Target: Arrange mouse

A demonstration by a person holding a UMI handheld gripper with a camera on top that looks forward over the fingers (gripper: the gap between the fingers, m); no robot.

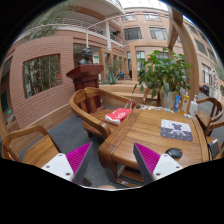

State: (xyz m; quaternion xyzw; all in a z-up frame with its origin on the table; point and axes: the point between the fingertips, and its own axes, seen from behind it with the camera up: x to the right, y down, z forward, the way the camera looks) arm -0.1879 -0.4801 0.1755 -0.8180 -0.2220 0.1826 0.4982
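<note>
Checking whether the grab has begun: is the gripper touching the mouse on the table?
Apart. The gripper view shows the gripper open, with the dark mouse lying on the wooden table beyond its right finger, bare tabletop between them.

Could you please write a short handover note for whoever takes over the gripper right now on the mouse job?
Gripper: open, holding nothing, above the near edge of the wooden table.
Mouse: dark, lying on the table ahead of the fingers and off to the right, untouched.
Mouse pad: lies beyond the mouse, near the table's middle. A potted plant and bottles stand at the far end; a red item rests on the chair beside the table.
Done: approach only.
Left: reach the mouse, grasp it, and arrange it, probably onto the pad.
</note>
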